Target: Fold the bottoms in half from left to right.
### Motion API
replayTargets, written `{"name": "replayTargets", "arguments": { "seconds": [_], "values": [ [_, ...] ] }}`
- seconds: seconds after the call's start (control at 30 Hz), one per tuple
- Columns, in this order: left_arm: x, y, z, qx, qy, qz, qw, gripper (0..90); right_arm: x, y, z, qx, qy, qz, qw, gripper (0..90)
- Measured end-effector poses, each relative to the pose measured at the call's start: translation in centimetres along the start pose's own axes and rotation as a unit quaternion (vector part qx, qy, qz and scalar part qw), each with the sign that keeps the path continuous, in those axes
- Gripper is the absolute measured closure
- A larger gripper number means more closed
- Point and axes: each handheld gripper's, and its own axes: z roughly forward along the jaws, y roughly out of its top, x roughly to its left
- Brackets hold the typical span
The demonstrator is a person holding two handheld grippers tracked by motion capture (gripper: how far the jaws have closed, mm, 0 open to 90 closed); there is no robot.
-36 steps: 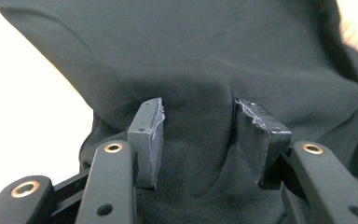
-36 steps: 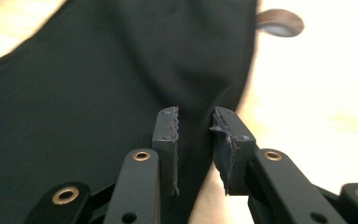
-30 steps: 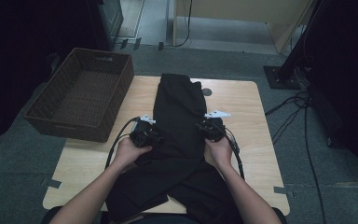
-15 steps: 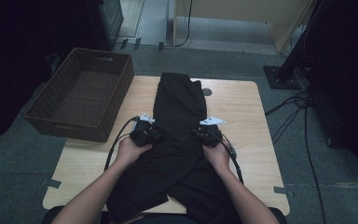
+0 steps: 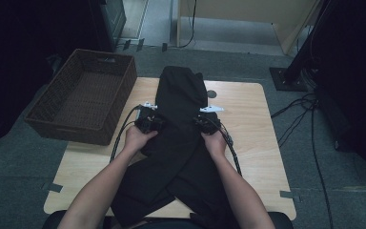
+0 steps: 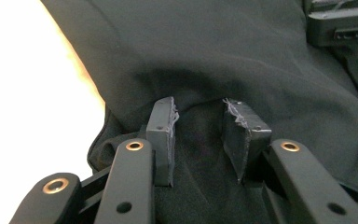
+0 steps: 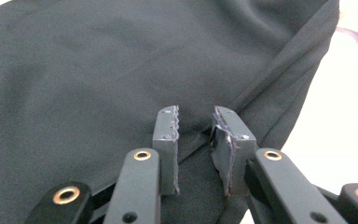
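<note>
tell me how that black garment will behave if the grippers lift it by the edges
The black garment will likely go floppy and sag between the left gripper and right gripper, since it already creases around both. It looks thin and smooth, so it may slip from the open jaws. Part hangs off the table edge, which could drag.

High view overhead; gripper views close; all share garment [image 5: 181, 129]

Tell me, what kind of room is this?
Probably a lab or workroom for recording: a wooden table with black trousers on grey carpet, cables across the floor, a wicker basket beside it.
</note>
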Motion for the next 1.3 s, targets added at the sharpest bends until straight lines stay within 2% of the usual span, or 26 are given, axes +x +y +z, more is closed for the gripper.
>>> {"name": "replayTargets", "arguments": {
  "seconds": [0.1, 0.17, 0.2, 0.27, 0.33, 0.4, 0.43, 0.5, 0.6, 0.67, 0.8, 0.93, 1.03, 1.17, 1.3],
  "values": [
    [0.7, 0.9, 0.4, 0.004, 0.016, 0.001, 0.9999, 65.8, -0.3, 0.7, 0.8, 0.002, -0.005, 0.002, 1.0000, 69.6],
    [1.1, 1.3, 0.6, 0.002, 0.024, -0.011, 0.9996, 64.9, -0.7, 1.2, 1.4, 0.001, -0.011, 0.002, 0.9999, 68.1],
    [1.4, 1.4, 0.6, -0.001, 0.025, -0.019, 0.9995, 62.8, -0.8, 1.5, 1.6, 0.003, -0.014, 0.008, 0.9999, 67.5],
    [1.6, 1.4, 0.4, 0.001, 0.015, -0.032, 0.9994, 58.3, -0.7, 1.8, 1.7, 0.009, -0.013, 0.015, 0.9998, 61.5],
    [1.3, 1.3, 0.0, 0.008, 0.015, -0.017, 0.9997, 55.7, -0.4, 2.0, 1.4, 0.018, -0.007, 0.010, 0.9998, 58.8],
    [0.9, 1.3, -0.6, 0.016, 0.021, 0.005, 0.9996, 52.6, -0.3, 2.1, 0.7, 0.013, -0.005, 0.000, 0.9999, 58.7],
    [0.7, 1.4, -0.9, 0.019, 0.019, 0.009, 0.9996, 50.9, -0.3, 2.1, 0.2, 0.004, -0.002, 0.000, 1.0000, 58.7],
    [0.4, 1.3, -1.8, 0.007, 0.006, 0.008, 0.9999, 49.4, -0.2, 2.0, -0.8, -0.013, 0.002, 0.000, 0.9999, 59.6],
    [-0.1, 0.6, -3.0, 0.003, -0.008, 0.006, 0.9999, 49.5, -0.1, 1.8, -2.2, -0.012, 0.013, -0.003, 0.9998, 61.8],
    [-0.4, 0.0, -3.6, 0.005, -0.009, 0.015, 0.9998, 49.9, 0.1, 1.4, -3.1, -0.014, 0.018, -0.003, 0.9997, 64.3],
    [-1.0, -1.6, -4.8, 0.005, -0.032, 0.015, 0.9994, 50.2, 0.5, 0.3, -4.6, -0.013, 0.037, 0.000, 0.9992, 68.6],
    [-1.9, -3.0, -5.7, 0.010, -0.037, 0.028, 0.9988, 50.2, 1.3, -1.5, -5.8, -0.005, 0.039, -0.023, 0.9990, 69.7],
    [-2.7, -4.0, -6.0, 0.013, -0.042, 0.040, 0.9982, 50.1, 1.9, -2.7, -6.4, -0.001, 0.041, -0.036, 0.9985, 69.7],
    [-3.2, -5.2, -6.1, 0.020, -0.050, 0.034, 0.9979, 50.5, 2.8, -4.0, -7.1, 0.006, 0.054, -0.040, 0.9978, 69.7],
    [-3.7, -5.9, -5.7, 0.034, -0.049, 0.044, 0.9973, 50.5, 3.3, -5.1, -7.2, 0.020, 0.060, -0.048, 0.9968, 69.6]
  ]
}}
